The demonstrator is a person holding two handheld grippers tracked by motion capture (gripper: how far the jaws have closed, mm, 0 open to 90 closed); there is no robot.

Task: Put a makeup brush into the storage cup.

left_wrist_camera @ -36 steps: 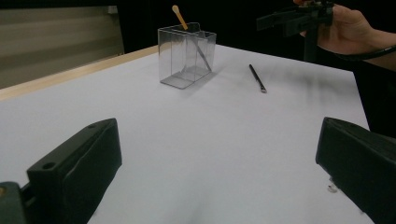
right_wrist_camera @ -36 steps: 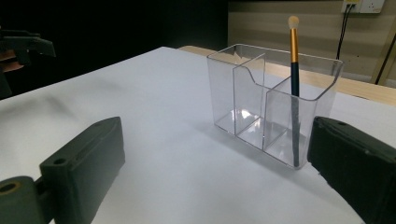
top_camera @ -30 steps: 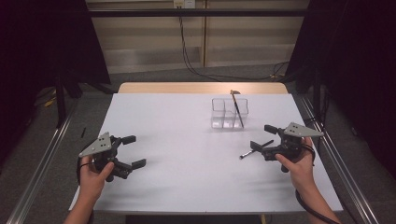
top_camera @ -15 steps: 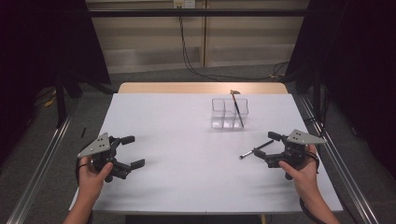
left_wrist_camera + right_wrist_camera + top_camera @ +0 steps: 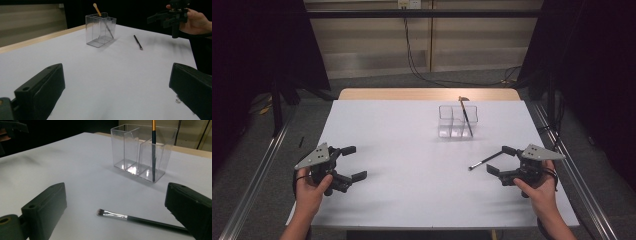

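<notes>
Right gripper view first: the right gripper [image 5: 120, 207] is seen with its jaws spread wide and nothing pinched, and the makeup brush [image 5: 140, 219] is lying flat on the white table [image 5: 50, 165] right between them, bristle end pointing away from the handle that runs under the far jaw. So the brush is bracketed but not touched yet, as far as can be told. Further out, a clear three-compartment organizer [image 5: 140, 152] is standing upright, with another brush [image 5: 153, 150] already leaning in its end compartment. In the high view the left gripper [image 5: 352, 162] is held well apart at the other side of the table, also spread with nothing in it, and the loose brush [image 5: 484, 160] is just beside the right gripper [image 5: 498, 159]. What could probably go wrong: the handle is thin and round, so if the jaws are closed too high or off-centre it may be rolled or flicked away instead of gripped. The gold-tipped handle poking above the organizer [image 5: 100, 30] is caught nicely in the left gripper view, and the bristles are only made out properly up close.
</notes>
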